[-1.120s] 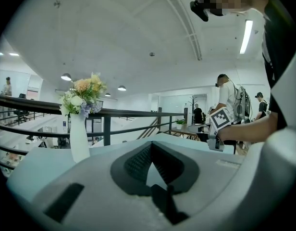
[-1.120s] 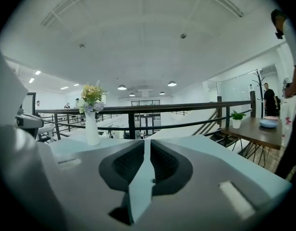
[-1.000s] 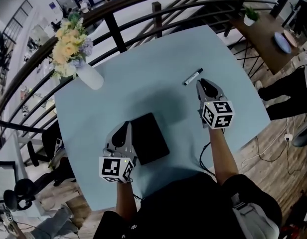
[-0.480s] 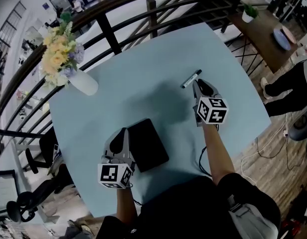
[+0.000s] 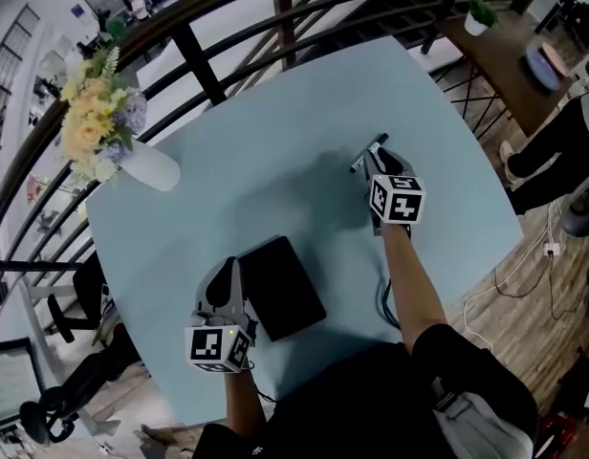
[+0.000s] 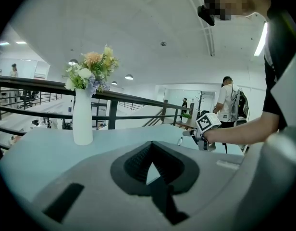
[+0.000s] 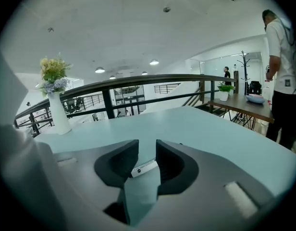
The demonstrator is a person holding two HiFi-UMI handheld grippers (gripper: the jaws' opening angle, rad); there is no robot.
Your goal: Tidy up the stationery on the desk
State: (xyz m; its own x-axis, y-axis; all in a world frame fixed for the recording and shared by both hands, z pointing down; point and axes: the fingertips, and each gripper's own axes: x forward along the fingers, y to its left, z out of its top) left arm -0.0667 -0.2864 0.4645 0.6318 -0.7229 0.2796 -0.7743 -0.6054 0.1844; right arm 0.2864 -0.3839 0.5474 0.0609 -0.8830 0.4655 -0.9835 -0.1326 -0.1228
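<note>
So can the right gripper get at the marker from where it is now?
Probably yes. The right gripper has just been opening; its fingers stand apart, with the marker lying crosswise on the table in the gap between them, not yet pressed. Nothing else lies in the way.

Right gripper reaches marker, jaws opening

Right gripper went from mid-right of the head view up and left onto the marker. A second ago its tips sat just beside the pen's right end, now they cover that end. Its cube also sits higher in frame. Jaws have just been opening: the right gripper view shows them apart, marker lying across the gap on the table, pads not pressing it. Left gripper and the black pad beside it both sit lower in frame. Vase of flowers slid toward the left edge
</note>
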